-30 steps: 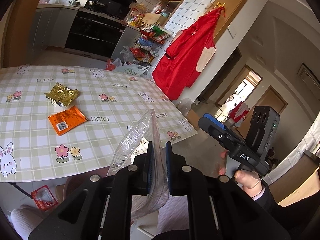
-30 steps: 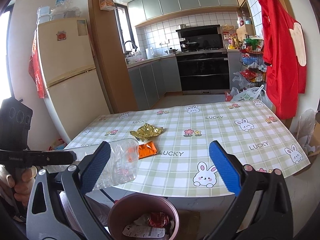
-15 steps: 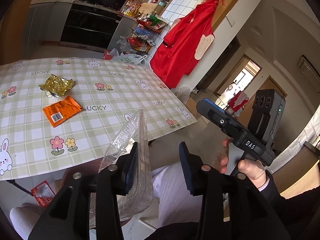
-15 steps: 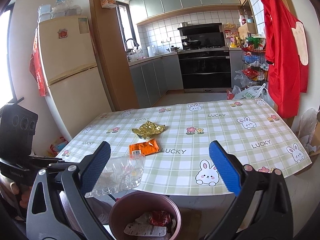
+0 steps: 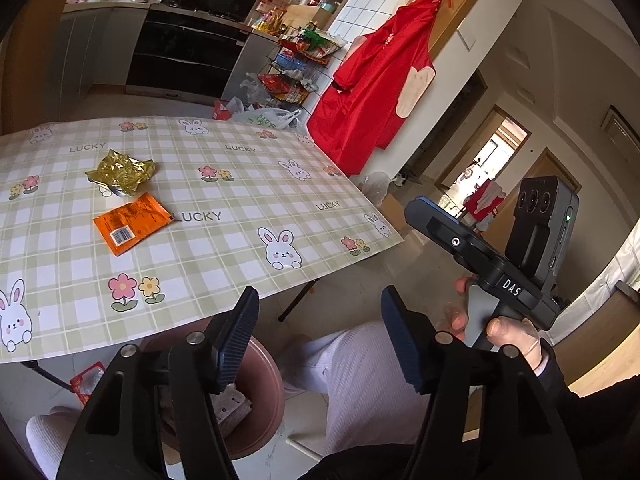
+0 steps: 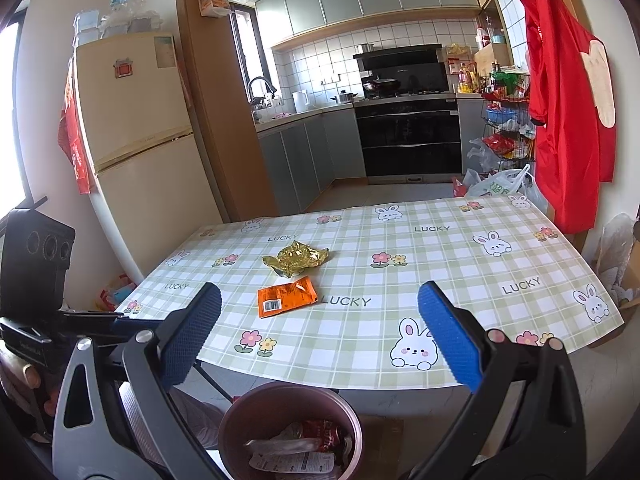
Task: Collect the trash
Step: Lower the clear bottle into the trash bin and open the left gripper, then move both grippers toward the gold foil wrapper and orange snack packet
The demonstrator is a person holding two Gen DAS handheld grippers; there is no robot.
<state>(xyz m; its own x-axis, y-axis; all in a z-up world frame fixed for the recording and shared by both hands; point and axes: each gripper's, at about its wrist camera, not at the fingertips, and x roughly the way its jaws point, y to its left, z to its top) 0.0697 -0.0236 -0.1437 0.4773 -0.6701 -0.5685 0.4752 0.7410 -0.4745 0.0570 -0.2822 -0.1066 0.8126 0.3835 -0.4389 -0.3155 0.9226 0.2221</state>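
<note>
An orange wrapper and a crumpled gold wrapper lie on the checked table. A dark red bin stands on the floor below the table's near edge, with a crushed clear bottle and other wrappers inside. My left gripper is open and empty above the bin. My right gripper is open and empty, above the bin and short of the table edge.
A red wrapper lies on the floor left of the bin. A fridge stands left, kitchen counters and an oven behind, a red apron and a wire rack right.
My left gripper opened and let go of the crushed clear bottle, which dropped into the bin. The right gripper stayed open and hardly moved.
</note>
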